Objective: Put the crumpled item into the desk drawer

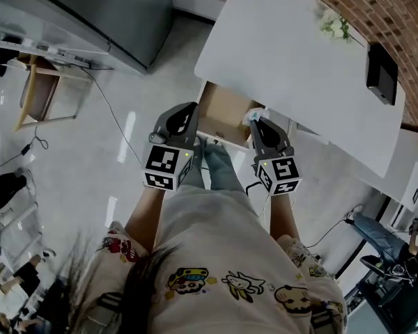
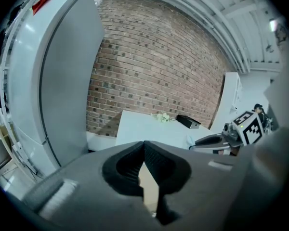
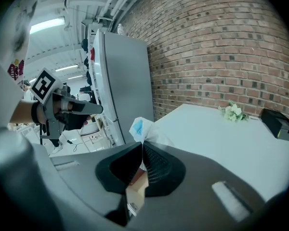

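Note:
The crumpled item [image 1: 251, 115] is a white wad of thin plastic with a blue patch; it sticks up past the tips of my right gripper [image 1: 255, 124], which is shut on it. In the right gripper view the crumpled item [image 3: 140, 128] sits just above the closed jaws of the right gripper [image 3: 143, 147]. It hangs over the right side of the open desk drawer [image 1: 219, 108], whose brown inside shows below the white desk [image 1: 285, 54]. My left gripper [image 1: 187, 113] is shut and empty, over the drawer's left edge. In its own view the left gripper [image 2: 144, 147] has its tips together.
A small bunch of white flowers [image 1: 334, 25] and a black box [image 1: 381, 73] lie on the desk's far side by the brick wall. A tall grey cabinet [image 1: 104, 12] stands at the left, with a wooden chair [image 1: 38, 92] and floor cables beyond.

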A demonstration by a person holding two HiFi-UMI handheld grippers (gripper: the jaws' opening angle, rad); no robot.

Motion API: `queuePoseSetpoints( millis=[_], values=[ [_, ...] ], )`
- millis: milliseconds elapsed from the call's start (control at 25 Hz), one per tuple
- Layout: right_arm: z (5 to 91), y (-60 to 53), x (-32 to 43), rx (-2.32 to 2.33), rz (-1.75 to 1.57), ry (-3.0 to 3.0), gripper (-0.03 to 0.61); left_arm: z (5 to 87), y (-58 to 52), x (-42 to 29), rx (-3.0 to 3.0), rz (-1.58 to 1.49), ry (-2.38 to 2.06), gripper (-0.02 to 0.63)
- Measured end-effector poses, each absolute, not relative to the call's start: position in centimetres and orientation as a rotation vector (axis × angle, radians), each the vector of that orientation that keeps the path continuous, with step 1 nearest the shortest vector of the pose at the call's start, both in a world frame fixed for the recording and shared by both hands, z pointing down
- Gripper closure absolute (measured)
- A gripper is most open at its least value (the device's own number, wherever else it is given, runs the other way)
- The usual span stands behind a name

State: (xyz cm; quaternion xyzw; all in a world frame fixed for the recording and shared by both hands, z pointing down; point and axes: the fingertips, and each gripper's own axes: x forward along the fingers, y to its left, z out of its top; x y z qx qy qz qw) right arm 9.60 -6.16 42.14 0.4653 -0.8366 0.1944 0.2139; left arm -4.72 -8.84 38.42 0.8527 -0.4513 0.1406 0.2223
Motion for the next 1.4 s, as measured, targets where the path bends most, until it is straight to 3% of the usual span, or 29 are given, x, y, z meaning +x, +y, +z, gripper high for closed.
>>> queuePoseSetpoints(
  millis=[1400],
  values=[
    [65.0, -6.9, 9.5, 1.269, 0.808, -2.161, 0.56, 59.9, -7.1, -2.6, 2.248, 0.543, -1.119, 0.615]
  ],
)
